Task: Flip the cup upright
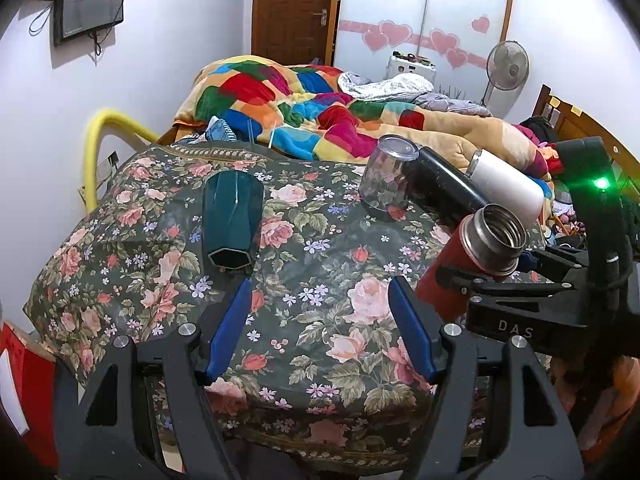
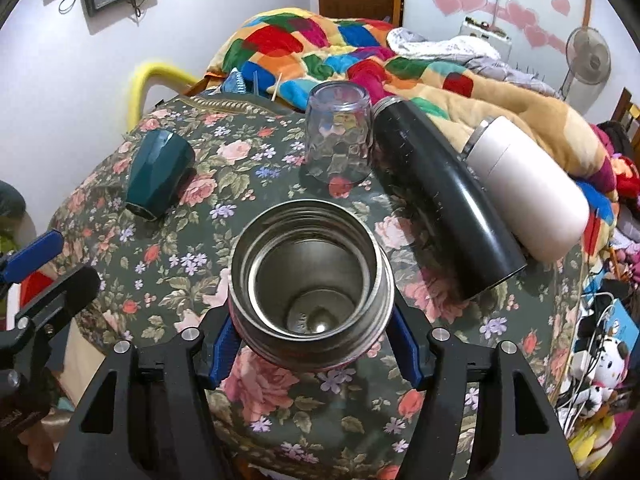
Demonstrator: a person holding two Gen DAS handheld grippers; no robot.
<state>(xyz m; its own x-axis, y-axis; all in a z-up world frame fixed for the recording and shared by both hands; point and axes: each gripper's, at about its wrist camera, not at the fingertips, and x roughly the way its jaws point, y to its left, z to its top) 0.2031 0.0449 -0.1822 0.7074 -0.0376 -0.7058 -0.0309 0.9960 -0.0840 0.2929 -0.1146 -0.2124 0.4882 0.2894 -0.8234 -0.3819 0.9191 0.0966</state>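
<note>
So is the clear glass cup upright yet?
No. The clear glass cup stands mouth-down on the floral tablecloth, base on top.

Even, cool indoor light fills both views, with soft shadows on the floral tablecloth [image 1: 320,248] and perhaps an overhead source. Fisheye distortion bends the edges; corners go black. A green lamp [image 1: 601,183] flares at the right, and the yellow tube [image 1: 96,136] looks smeared.

Floral tablecloth [image 1: 320,264] fills frame centre; patchwork quilt [image 1: 304,108] lies behind, upper centre; wall monitor [image 1: 90,6] upper left; standing fan [image 1: 507,66] upper right; wooden door [image 1: 298,8] top centre.
</note>
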